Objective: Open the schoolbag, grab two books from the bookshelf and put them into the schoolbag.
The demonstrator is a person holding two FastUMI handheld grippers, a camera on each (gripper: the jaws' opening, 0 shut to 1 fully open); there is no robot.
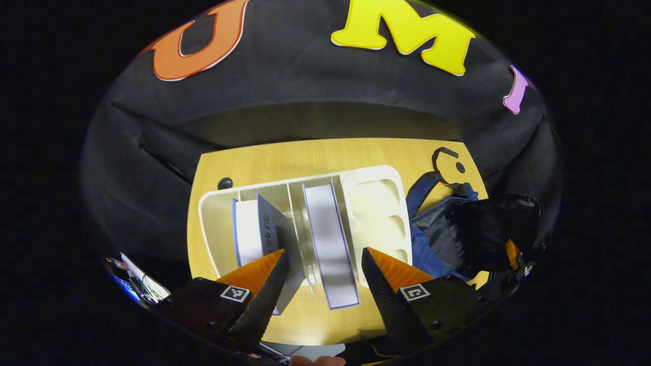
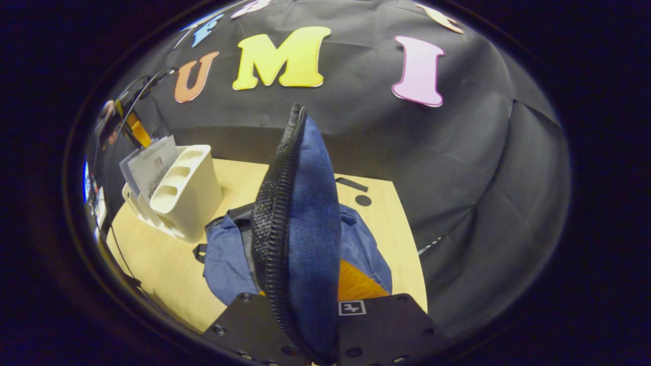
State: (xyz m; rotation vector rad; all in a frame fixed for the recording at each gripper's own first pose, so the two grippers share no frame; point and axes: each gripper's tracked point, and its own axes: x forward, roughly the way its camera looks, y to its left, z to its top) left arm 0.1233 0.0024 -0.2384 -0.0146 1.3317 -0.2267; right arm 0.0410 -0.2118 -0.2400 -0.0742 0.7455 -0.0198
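In the left gripper view I look down on a cream bookshelf (image 1: 377,203) on the wooden table. One white book (image 1: 329,239) stands in its middle slot and two more books (image 1: 254,229) lean in the left slot. My left gripper (image 1: 324,251) hangs open above the middle book, touching nothing. The blue schoolbag (image 1: 427,244) lies right of the shelf. In the right gripper view my right gripper (image 2: 310,269) is shut on the bag's flap (image 2: 305,203), held upright above the bag's body (image 2: 224,264). The bookshelf (image 2: 188,193) stands to the left there, with the left gripper (image 2: 129,127) above it.
The table (image 1: 285,157) ends close behind the shelf at the black cloth wall. A small black round mark (image 1: 225,183) and a black outline mark (image 1: 447,161) sit on the tabletop. Cables and equipment (image 1: 135,284) show off the table's left side.
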